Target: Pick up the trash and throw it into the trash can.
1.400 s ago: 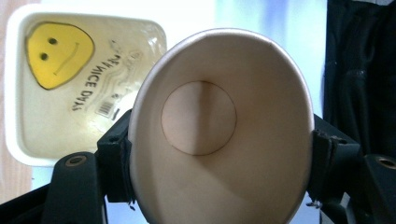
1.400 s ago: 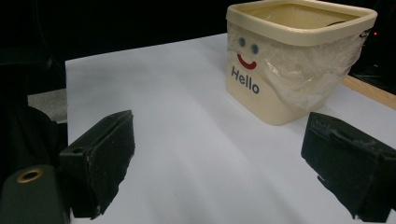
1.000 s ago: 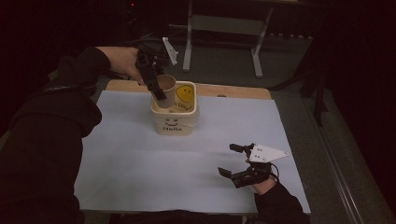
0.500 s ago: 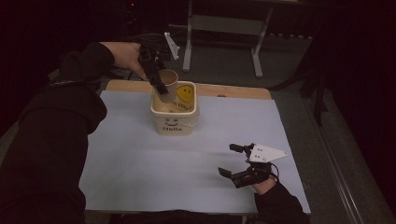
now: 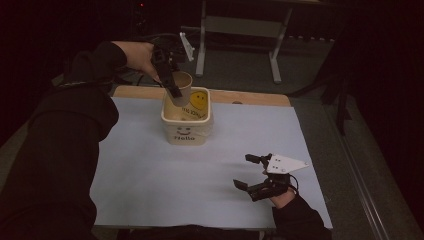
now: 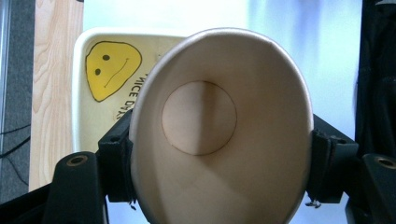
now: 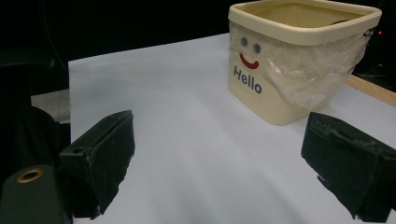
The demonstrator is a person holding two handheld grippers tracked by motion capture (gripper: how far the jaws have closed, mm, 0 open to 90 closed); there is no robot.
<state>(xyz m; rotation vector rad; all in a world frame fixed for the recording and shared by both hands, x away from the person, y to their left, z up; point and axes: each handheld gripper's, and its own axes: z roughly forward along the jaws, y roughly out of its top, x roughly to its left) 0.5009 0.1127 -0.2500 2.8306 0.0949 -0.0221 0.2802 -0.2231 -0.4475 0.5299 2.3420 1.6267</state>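
Fingers of the left gripper (image 5: pixel 172 87) clamp a paper cup (image 6: pixel 219 135) above the cream bin (image 5: pixel 186 132), while the right gripper (image 5: pixel 255 172) hangs spread wide over the white sheet (image 5: pixel 150 175)

All views share bin (image 5: pixel 184 131).

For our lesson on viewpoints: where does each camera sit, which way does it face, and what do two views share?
High view: above the person's side, facing forward and down; sleeves, left gripper, right gripper.
Left gripper view: rides that gripper, looking into the squeezed tan paper cup; black jaws clamp its sides.
Right gripper view: low over the white sheet; open jaws.
Shared: the cream square "Hello" tub.
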